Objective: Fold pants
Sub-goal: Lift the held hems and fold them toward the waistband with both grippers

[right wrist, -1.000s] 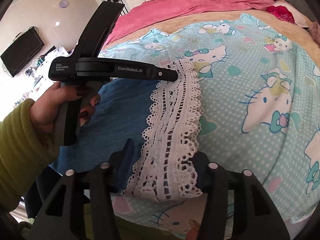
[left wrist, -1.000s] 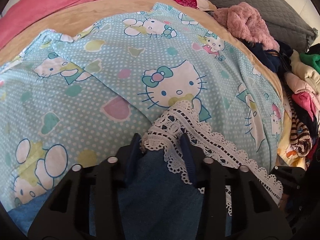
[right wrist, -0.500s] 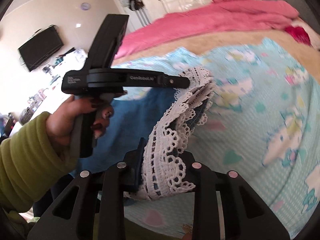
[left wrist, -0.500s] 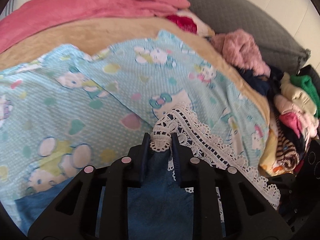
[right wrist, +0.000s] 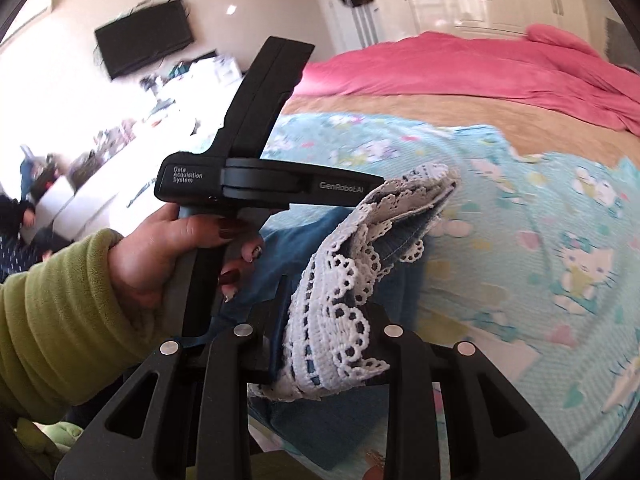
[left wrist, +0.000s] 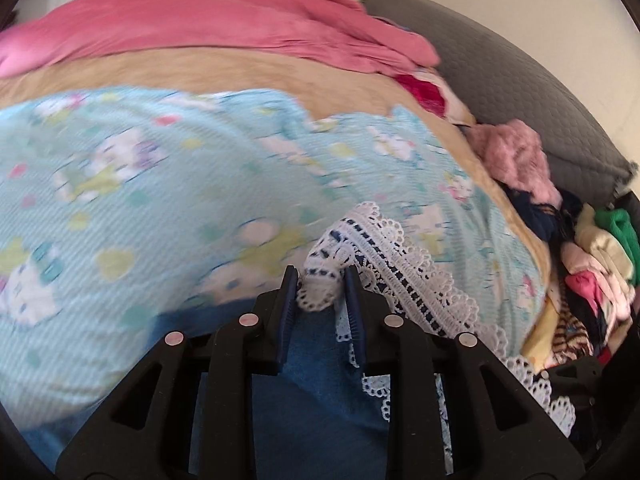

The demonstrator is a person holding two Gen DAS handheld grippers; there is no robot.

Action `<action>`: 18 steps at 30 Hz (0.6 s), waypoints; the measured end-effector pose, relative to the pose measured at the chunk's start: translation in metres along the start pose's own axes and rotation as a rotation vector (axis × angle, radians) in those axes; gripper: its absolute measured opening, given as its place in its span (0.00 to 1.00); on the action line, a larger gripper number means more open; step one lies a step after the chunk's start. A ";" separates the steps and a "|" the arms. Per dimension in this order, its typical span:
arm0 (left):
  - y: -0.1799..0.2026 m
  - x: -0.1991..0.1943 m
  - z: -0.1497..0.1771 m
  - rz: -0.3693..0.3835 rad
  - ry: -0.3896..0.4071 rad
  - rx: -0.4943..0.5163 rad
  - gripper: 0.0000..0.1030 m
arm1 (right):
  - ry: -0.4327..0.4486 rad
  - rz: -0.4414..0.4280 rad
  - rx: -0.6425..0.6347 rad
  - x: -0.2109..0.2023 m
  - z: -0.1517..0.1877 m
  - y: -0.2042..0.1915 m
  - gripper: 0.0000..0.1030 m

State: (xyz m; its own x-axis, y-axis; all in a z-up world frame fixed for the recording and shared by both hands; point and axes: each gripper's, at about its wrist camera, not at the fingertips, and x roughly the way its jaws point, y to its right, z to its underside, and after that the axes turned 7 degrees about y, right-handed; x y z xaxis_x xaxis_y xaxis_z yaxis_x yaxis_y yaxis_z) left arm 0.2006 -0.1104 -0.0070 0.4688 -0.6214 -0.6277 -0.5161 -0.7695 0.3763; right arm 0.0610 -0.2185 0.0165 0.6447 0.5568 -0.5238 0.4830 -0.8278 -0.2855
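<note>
Pants' lace hem [left wrist: 320,284] pinched in both tools [left wrist: 318,300] [right wrist: 320,320] — lifted off the bedsheet [left wrist: 140,200]

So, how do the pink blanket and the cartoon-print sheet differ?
The pink blanket is plain and bunched at the far side of the bed; the cartoon-print sheet is pale blue, patterned and spread flat nearer the pants. Both lie on the tan cover.

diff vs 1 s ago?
Both grippers closed on the lace hem of the blue pants and lifted it off the cartoon sheet: left gripper at one end, right gripper at the other. The clothes pile and pink blanket are unchanged.
</note>
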 end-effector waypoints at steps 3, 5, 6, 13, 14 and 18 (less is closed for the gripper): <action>-0.026 -0.015 0.008 -0.044 0.006 -0.060 0.17 | -0.028 -0.024 -0.035 0.012 0.002 -0.017 0.25; -0.045 -0.026 0.011 -0.064 0.016 -0.109 0.17 | -0.043 -0.028 -0.080 0.021 0.004 -0.032 0.25; -0.052 -0.030 0.013 -0.073 0.021 -0.125 0.17 | -0.051 -0.031 -0.098 0.025 0.006 -0.039 0.25; -0.092 -0.066 0.026 -0.140 0.063 -0.216 0.17 | -0.133 -0.077 -0.169 0.050 0.018 -0.075 0.27; -0.097 -0.070 0.028 -0.141 0.072 -0.231 0.17 | -0.139 -0.087 -0.174 0.052 0.020 -0.080 0.27; -0.111 -0.084 0.034 -0.150 0.095 -0.281 0.25 | -0.161 -0.138 -0.183 0.057 0.027 -0.099 0.41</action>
State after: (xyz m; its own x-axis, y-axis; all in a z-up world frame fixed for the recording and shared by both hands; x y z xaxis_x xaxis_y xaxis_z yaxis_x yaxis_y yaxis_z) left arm 0.1945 0.0321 -0.0190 0.5962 -0.4989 -0.6290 -0.2245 -0.8558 0.4661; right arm 0.0337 -0.1074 -0.0068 0.4701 0.6330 -0.6151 0.6682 -0.7105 -0.2206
